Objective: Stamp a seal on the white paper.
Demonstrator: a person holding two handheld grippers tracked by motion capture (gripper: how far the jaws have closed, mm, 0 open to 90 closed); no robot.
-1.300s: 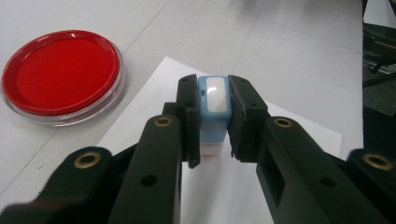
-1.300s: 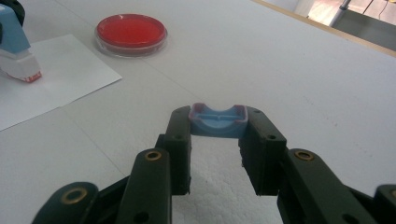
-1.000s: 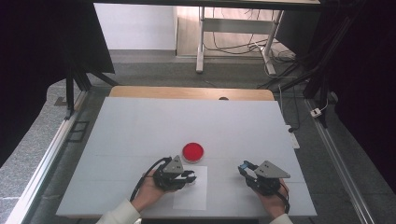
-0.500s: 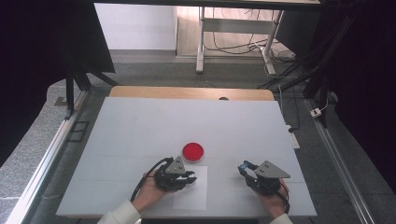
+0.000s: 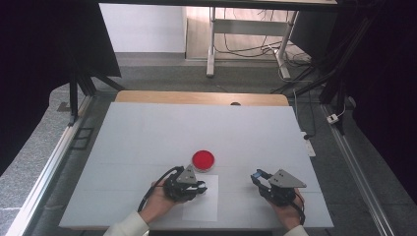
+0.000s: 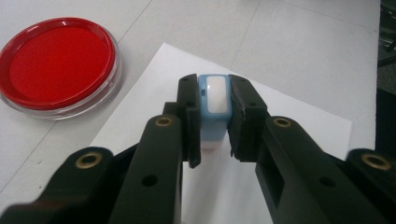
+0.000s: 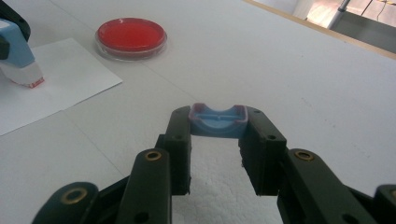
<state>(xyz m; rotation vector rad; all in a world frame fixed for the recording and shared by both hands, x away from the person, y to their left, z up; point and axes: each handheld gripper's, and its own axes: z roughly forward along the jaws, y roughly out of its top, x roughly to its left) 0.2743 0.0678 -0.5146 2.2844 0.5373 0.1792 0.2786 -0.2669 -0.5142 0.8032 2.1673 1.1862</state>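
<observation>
My left gripper [image 6: 214, 95] is shut on a small light-blue stamp [image 6: 213, 112] with a white top, held over a white sheet of paper [image 6: 289, 112]. In the right gripper view the stamp [image 7: 16, 51] is tilted, its red-edged foot down at the paper [image 7: 65, 79]; I cannot tell if it touches. My right gripper [image 7: 218, 122] is shut on a light-blue cap [image 7: 218, 125] just above the table. A round clear dish of red ink [image 5: 202, 160] stands just beyond the paper [image 5: 204, 204]. From above, the left gripper [image 5: 199, 187] and right gripper [image 5: 255, 177] are near the front edge.
The white table [image 5: 196, 128] stretches bare toward a wooden strip [image 5: 196, 97] at its far edge. Dark frame posts and cables stand off the table to the right and left. A small dark spot [image 5: 235, 103] sits at the far edge.
</observation>
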